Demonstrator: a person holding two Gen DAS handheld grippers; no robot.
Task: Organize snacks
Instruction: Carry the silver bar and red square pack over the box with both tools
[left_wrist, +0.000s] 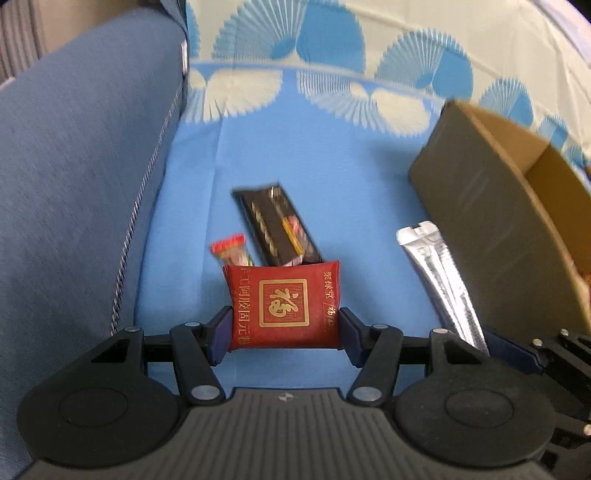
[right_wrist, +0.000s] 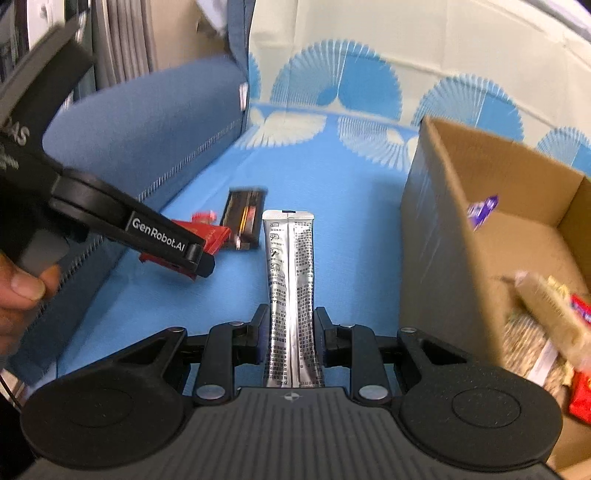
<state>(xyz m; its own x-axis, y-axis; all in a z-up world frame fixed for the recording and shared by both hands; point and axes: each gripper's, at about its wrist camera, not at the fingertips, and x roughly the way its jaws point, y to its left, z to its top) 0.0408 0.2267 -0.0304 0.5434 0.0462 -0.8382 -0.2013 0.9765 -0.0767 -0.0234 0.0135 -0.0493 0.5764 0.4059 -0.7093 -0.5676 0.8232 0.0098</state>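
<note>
The left gripper (left_wrist: 284, 332) is clamping a red square snack packet with gold print (left_wrist: 283, 308) above the blue fabric seat (left_wrist: 332, 177). The right gripper (right_wrist: 290, 332) is pinching a silver foil stick sachet (right_wrist: 291, 291). Only the right view is showing the open cardboard box (right_wrist: 436, 236) interior, with blurred snacks inside. A black wrapped bar (left_wrist: 277, 225) is lying on the seat.

Left gripper (left_wrist: 282, 334) clamped on a red packet (left_wrist: 284, 304); right gripper (right_wrist: 290, 334), beside it, fingers (right_wrist: 258, 328) closed against a silver sachet (right_wrist: 291, 295).
</note>
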